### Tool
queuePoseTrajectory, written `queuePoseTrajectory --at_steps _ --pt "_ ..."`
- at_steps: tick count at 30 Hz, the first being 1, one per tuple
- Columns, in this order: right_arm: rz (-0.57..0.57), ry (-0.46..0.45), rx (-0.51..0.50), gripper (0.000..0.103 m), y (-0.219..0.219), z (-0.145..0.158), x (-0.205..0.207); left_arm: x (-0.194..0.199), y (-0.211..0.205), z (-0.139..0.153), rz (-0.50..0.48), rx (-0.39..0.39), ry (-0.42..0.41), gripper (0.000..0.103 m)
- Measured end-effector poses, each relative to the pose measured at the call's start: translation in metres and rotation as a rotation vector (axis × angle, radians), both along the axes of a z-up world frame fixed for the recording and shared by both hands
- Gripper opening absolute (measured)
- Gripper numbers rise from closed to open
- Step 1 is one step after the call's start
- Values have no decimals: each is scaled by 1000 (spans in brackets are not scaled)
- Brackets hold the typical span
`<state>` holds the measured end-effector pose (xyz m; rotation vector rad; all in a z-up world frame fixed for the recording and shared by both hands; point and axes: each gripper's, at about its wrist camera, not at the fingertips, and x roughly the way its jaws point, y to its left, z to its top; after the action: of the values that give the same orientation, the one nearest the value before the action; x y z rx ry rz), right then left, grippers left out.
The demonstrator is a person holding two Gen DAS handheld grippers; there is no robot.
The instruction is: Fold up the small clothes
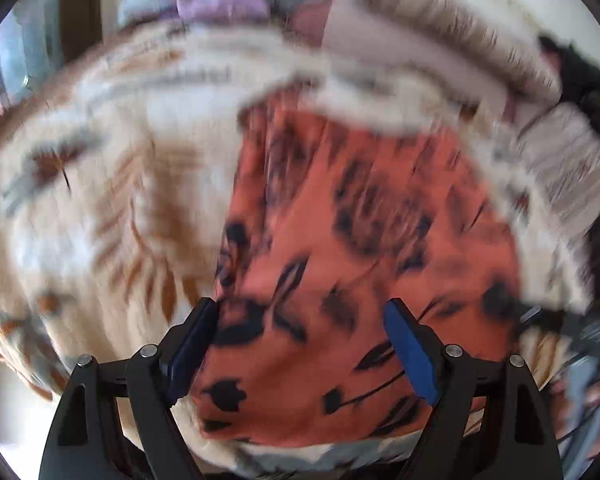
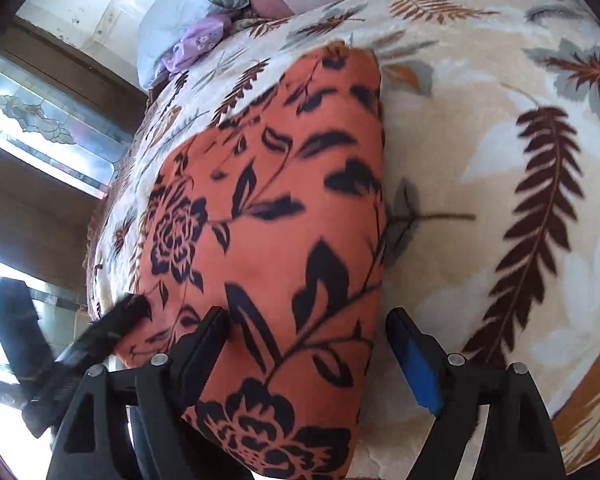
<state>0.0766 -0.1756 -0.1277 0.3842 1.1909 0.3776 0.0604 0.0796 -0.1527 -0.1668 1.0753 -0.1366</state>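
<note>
An orange garment with a black flower print (image 1: pixel 340 248) lies flat on a cream bedspread with leaf patterns (image 1: pixel 80 200). The left wrist view is blurred. My left gripper (image 1: pixel 300 320) hovers over the garment's near part, open, with its left pad by the cloth's left edge. In the right wrist view the same garment (image 2: pixel 268 208) looks folded into a long strip. My right gripper (image 2: pixel 308 328) stands open above its near end, and the pads do not press on the cloth. The left gripper's dark finger (image 2: pixel 116 320) shows blurred at the garment's left edge.
A pale blue pillow (image 2: pixel 172 12) and a crumpled purple cloth (image 2: pixel 196 40) lie at the bed's far end. A person's light ribbed sleeve (image 1: pixel 568 160) reaches in at the right. The bedspread (image 2: pixel 480 160) stretches wide to the right of the garment. A window (image 2: pixel 48 128) is beyond the bed's left edge.
</note>
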Motion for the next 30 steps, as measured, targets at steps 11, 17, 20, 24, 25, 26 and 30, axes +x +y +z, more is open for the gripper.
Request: queuePoseTrajectory --at_steps 11,17,20,24,25,26,30 --pt "-198 -38 70 83 -79 30 -30 -7 5 -2 -20 -44 -55 89" --pt "-258 -81 93 83 -106 51 -55 -8 9 -2 -19 -63 -43 89" --pt "-274 -76 130 83 -112 47 -67 -10 9 -3 -25 -56 -51 89" --pt "-283 -59 185 83 -108 34 -86 -13 7 0 -16 -49 -38 89" --pt "-276 -57 189 83 -107 33 -90 -13 7 1 -11 -48 -31 89" --pt "-267 -58 188 83 -105 32 -95 -13 8 3 -7 -49 -26 89" --pt "-244 -85 171 83 -104 35 -107 -15 10 16 19 -60 -34 89"
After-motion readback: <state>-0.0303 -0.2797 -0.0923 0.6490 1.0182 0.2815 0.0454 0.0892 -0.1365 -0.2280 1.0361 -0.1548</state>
